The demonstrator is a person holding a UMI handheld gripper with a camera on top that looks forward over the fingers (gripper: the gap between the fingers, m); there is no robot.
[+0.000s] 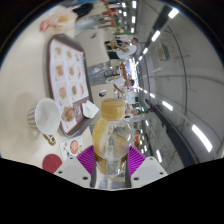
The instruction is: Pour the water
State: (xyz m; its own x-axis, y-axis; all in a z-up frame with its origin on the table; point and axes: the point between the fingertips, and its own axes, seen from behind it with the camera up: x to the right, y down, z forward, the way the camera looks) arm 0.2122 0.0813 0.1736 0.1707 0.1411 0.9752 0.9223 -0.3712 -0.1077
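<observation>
Here, gripper [111, 160] squeezing a clear plastic bottle [112, 140] between its pink pads [88, 158], tipped sideways, white bowl [47, 114] beside it on the bench [30, 80], food tray [68, 72] beyond

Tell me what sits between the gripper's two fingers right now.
In the gripper view, a clear bottle with amber liquid near its top stands between the pink pads of the gripper. The fingers look closed on it.
</observation>
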